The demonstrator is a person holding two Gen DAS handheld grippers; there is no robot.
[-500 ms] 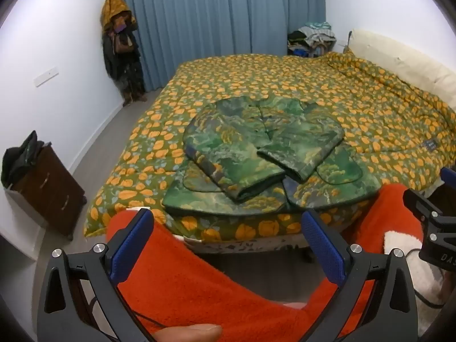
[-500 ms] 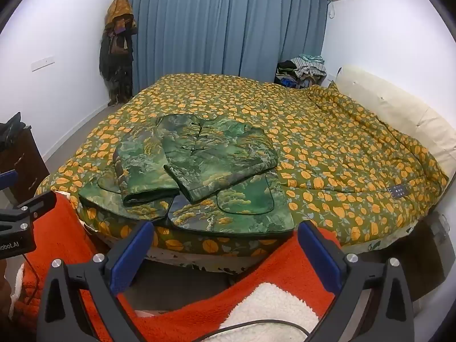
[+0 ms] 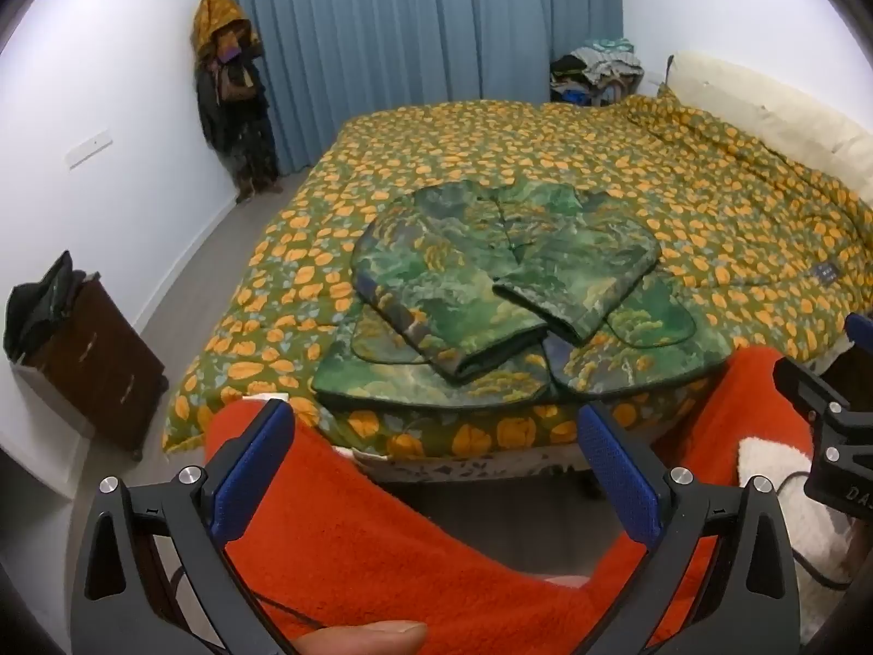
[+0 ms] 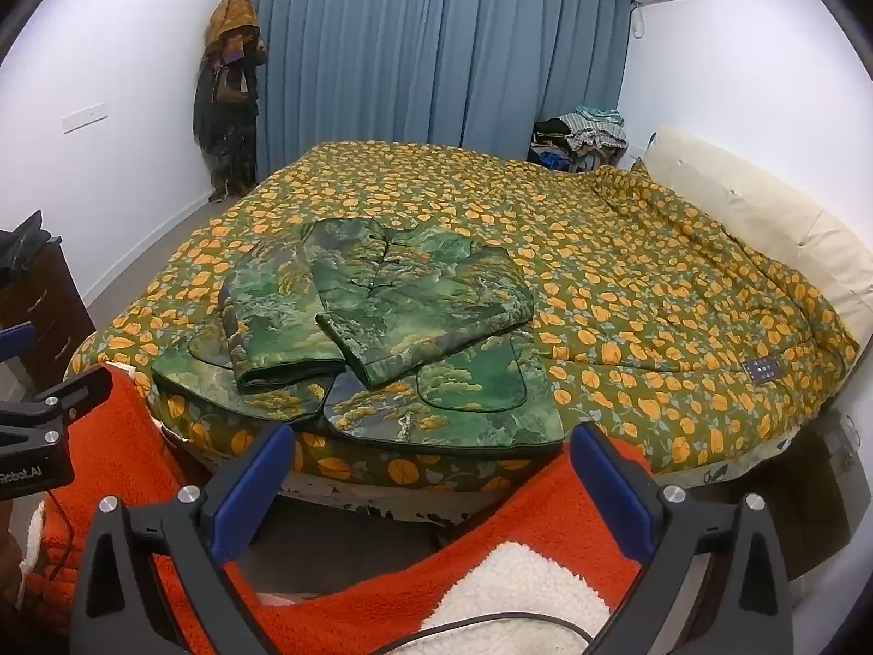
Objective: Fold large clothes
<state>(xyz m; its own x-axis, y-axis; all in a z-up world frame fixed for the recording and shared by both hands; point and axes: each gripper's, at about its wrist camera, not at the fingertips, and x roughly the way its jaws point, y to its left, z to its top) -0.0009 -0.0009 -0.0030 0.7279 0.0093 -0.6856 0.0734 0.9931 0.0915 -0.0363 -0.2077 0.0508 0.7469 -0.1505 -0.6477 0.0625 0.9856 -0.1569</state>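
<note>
A bedroom with white walls and blue curtains [image 3: 414, 27]; the bed [image 4: 627, 284], under its orange-leaf quilt, fills most of what I see. Left of the bed stands a dark wooden cabinet [image 3: 93, 365], with bare floor between them. On the bed's near edge lies the green patterned jacket [image 3: 491, 300], front up, both sleeves already crossed over the chest, its hem hanging just at the mattress edge.

My left gripper [image 3: 431, 469] hangs short of the bed, jaws wide and empty. My right gripper [image 4: 425, 480] does the same, jaws spread, nothing between them.

I judge the next step is folding the body. I'd take the hem's two corners, one per side, pinch both layers cleanly, and lift together so the sleeves don't slide off.

Beyond the jacket the quilt is open, so there's room to carry the hem toward the collar. My orange fleece sleeves [image 3: 382, 546] hang near the bed edge and could snag the hem.
</note>
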